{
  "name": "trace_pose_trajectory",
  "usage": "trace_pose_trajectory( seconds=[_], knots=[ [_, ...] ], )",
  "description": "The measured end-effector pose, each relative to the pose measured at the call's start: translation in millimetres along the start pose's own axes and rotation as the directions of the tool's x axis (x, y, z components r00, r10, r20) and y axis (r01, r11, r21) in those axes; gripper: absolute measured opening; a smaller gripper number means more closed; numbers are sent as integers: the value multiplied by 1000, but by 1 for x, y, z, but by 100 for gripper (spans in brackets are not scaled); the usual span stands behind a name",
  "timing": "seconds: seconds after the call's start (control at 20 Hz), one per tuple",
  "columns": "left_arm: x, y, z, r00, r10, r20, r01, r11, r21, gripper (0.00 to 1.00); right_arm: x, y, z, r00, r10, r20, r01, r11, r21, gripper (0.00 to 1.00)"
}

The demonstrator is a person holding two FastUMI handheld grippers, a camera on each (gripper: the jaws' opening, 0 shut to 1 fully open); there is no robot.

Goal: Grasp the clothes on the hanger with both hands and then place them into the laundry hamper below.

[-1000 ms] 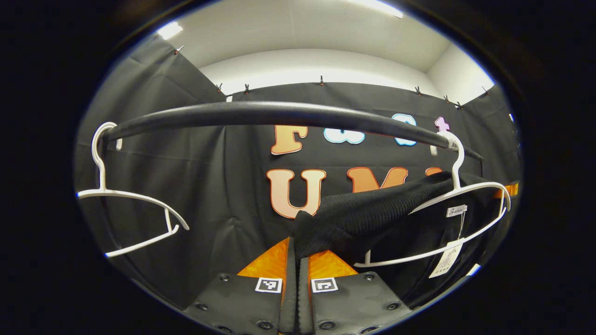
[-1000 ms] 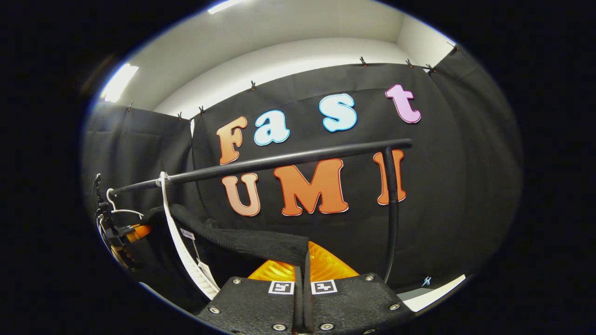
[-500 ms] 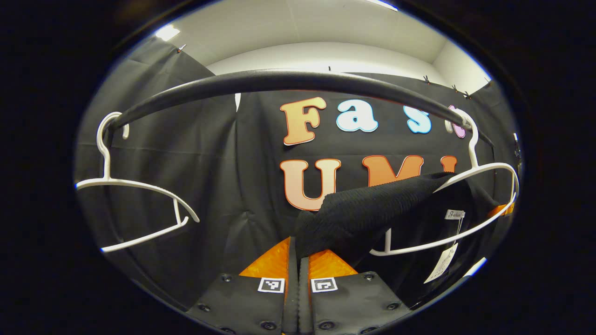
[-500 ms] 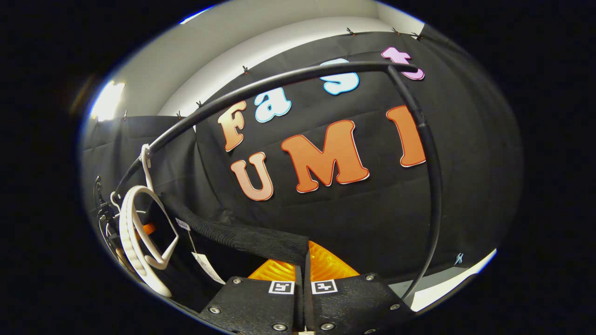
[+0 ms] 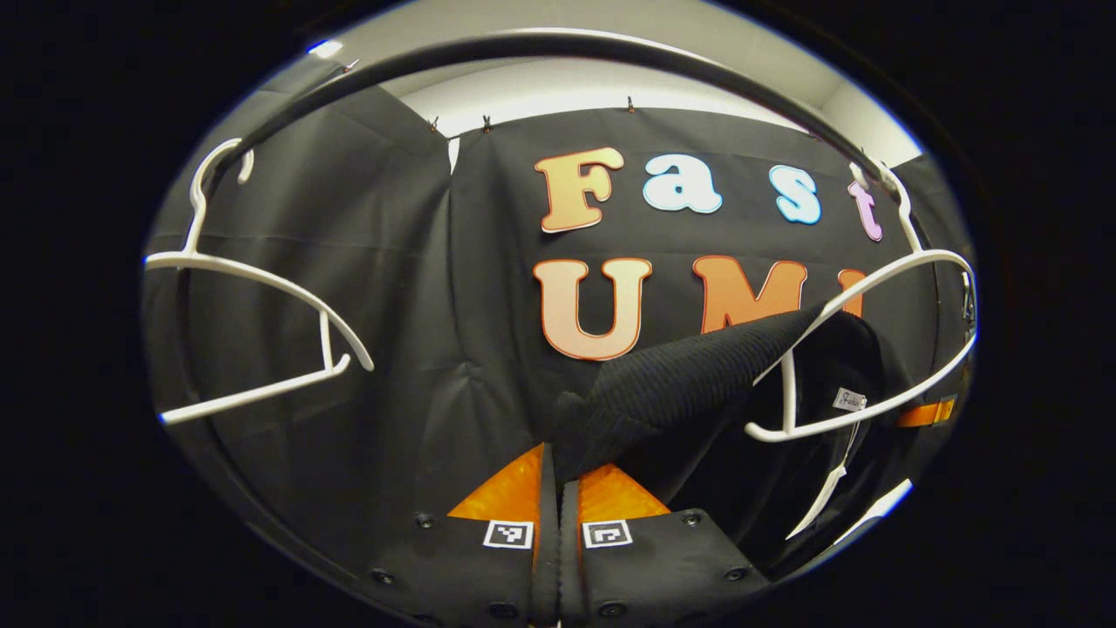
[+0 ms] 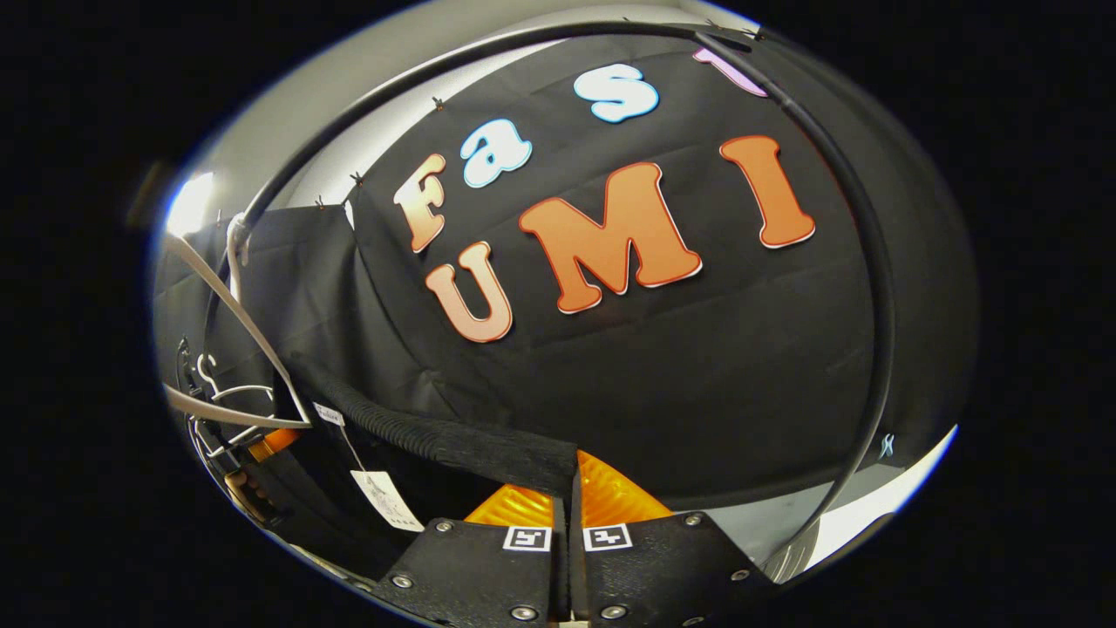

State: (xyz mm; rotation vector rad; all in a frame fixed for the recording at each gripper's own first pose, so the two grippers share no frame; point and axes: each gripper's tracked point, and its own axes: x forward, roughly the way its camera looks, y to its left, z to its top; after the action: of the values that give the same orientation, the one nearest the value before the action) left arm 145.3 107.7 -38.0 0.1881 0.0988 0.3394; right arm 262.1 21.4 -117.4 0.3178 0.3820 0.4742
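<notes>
Black garment point(image 5: 689, 384) pinched in left tool point(image 5: 558, 488)

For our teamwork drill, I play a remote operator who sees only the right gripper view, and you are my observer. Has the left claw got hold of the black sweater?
Observer: Yes. In the left gripper view the left claw is shut on a fold of the sweater.
Operator: How does the sweater sit on its hanger from that side?
Observer: The fabric rises from the claw to the upper arm of the white hanger, and the hanger's lower bar is bare.
Operator: Anything else on the rail?
Observer: A second white hanger hangs bare from the rail, to that claw's left.
</notes>
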Motion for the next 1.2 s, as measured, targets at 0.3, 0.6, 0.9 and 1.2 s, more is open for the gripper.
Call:
trace_pose_trajectory(
  seconds=[0.3, 0.6, 0.9, 1.2],
  knots=[
    [4, 46, -79, 987, 78, -143, -81, 997, -16, 7, 18, -16, -54, 993, -70, -90, 69, 997, -19, 0],
    [-4, 20, -176, 950, 34, -311, -26, 999, 28, 7, 17, -47, -128, 970, -150, -191, 157, 987, 19, 0],
    [-13, -15, -239, 901, -41, -433, 41, 999, -10, 7, 0, -53, -193, 944, -186, -273, 207, 977, 49, 0],
    [-29, -72, -308, 820, -147, -553, 124, 989, -79, 7, 0, -25, -266, 918, -162, -361, 208, 974, 93, 0]
  ],
)
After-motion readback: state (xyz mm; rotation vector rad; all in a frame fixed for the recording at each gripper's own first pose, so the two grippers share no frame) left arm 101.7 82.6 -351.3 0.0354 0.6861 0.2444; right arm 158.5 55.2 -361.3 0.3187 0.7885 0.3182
